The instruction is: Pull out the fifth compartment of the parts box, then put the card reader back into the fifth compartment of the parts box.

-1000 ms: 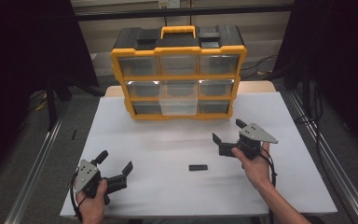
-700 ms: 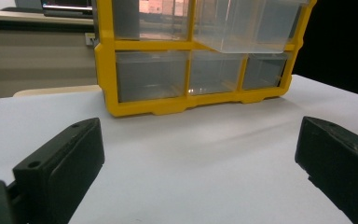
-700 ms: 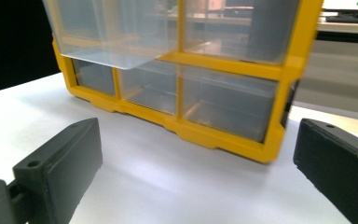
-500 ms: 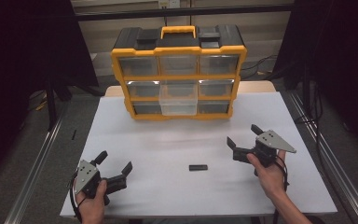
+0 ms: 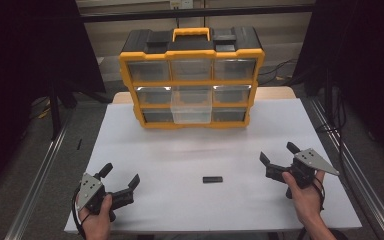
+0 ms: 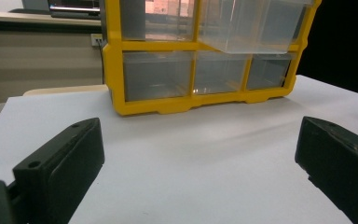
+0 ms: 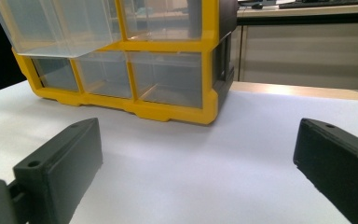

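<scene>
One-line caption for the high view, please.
Both grippers, left and right, open on table before organizer; drawer out.

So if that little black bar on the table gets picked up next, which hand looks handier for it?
Probably the right. The right gripper sits nearer the small black bar than the left gripper, with bare table between them. Both grippers are open and hold nothing, so the margin is modest.

A white table (image 5: 190,155) takes up the middle and bottom of the high view. A yellow and black box of clear drawers (image 5: 192,77) stands on it at the top middle of the picture. Its middle drawer (image 5: 192,111) sticks out toward the front. A small black bar (image 5: 212,179) lies flat on the table, lower middle, well apart from the box.
</scene>
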`<action>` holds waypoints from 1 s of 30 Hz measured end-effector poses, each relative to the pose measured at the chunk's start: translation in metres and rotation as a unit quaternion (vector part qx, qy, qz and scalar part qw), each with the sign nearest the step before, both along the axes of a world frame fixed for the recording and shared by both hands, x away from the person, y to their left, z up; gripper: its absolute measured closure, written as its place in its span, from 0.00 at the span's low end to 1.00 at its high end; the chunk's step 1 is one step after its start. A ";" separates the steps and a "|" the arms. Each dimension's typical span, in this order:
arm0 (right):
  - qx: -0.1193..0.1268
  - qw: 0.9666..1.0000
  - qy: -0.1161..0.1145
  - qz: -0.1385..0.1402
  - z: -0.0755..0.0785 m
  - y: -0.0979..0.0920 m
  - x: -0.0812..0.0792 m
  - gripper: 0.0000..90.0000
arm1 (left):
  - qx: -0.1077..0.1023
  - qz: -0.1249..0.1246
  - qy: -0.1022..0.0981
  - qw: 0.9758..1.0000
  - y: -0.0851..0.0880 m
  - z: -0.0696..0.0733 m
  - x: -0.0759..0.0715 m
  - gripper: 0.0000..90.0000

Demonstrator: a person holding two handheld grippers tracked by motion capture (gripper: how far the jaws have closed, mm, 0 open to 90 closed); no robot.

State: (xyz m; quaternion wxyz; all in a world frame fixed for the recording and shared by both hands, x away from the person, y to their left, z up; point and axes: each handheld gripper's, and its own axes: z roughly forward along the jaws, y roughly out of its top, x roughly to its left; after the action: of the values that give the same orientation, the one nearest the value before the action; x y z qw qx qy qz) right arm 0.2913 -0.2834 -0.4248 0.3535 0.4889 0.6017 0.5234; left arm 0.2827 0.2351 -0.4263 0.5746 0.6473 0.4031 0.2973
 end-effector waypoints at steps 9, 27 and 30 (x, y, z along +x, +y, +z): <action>-0.006 1.000 0.000 -0.014 -0.005 -0.012 -0.019 0.00 | 0.005 -0.003 -0.002 1.000 -0.001 0.000 -0.002 0.02; -0.019 1.000 -0.009 -0.009 -0.009 -0.011 -0.027 0.00 | 0.006 -0.005 -0.001 1.000 -0.004 0.000 -0.002 0.01; -0.017 1.000 -0.008 -0.008 -0.009 -0.011 -0.026 0.00 | 0.009 -0.007 0.002 1.000 -0.004 -0.001 -0.001 0.02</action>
State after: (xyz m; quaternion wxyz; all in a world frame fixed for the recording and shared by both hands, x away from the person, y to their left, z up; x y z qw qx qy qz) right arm 0.2654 -0.2945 -0.4334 0.3700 0.4835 0.6039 0.5144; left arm 0.2815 0.2315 -0.4273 0.5703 0.6556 0.3970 0.2954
